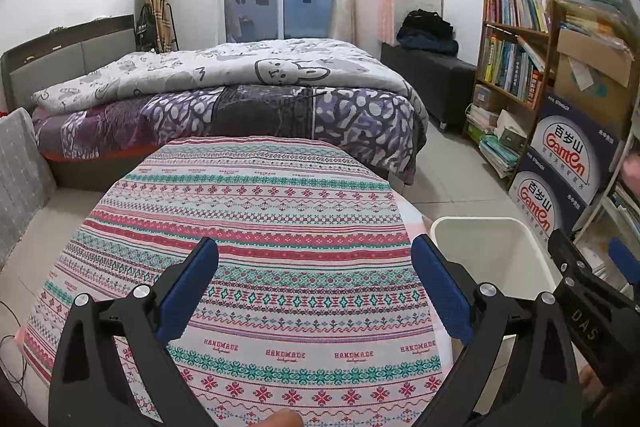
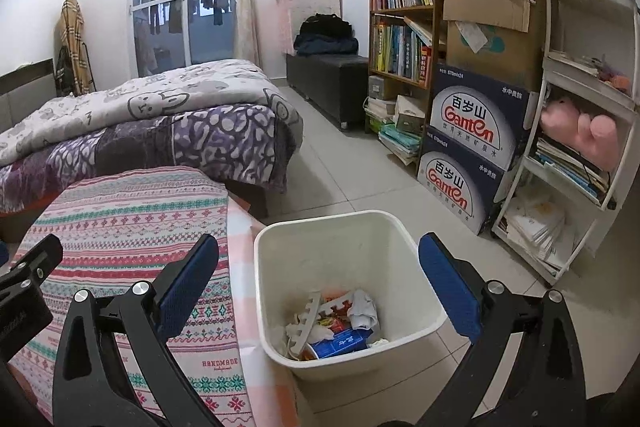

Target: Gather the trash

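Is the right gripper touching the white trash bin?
Apart. The right wrist view shows the right gripper open above the white trash bin, its fingers clear of the rim.

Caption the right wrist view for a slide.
Open right gripper hovers above white bin holding trash beside patterned table.

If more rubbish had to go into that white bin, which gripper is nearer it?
Probably the right gripper: it hangs open directly over the white bin, while the left gripper hangs over the patterned cloth.
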A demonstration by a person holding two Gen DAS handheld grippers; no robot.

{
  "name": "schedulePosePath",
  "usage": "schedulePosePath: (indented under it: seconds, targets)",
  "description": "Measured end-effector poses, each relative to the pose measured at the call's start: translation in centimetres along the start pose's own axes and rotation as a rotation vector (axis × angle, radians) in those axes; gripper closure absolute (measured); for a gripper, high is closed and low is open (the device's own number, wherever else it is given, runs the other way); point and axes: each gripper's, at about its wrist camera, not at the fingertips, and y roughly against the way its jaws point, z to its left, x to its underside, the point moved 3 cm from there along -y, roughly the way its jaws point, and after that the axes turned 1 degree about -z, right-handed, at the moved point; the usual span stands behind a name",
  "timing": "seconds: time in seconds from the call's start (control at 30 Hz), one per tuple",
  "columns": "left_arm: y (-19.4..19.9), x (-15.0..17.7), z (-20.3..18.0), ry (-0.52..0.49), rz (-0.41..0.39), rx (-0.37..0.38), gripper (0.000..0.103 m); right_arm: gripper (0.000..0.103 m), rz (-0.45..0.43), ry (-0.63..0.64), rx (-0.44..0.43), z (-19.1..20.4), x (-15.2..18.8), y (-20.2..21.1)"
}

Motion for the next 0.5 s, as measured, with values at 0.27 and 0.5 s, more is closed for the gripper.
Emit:
schedulePosePath:
  seconds: [0.27, 0.5]
  targets:
    - [-0.21, 0.02, 0.01, 0.0, 0.007, -0.004, 0.009, 0.007, -0.015, 0.023, -0.001, 0.28, -0.09, 0.33]
    - [-0.35, 0.06, 0.1, -0.001, 0.014, -0.003, 0.009, 0.007, -0.005, 0.014, -0.005, 0.36, -0.07, 0.17]
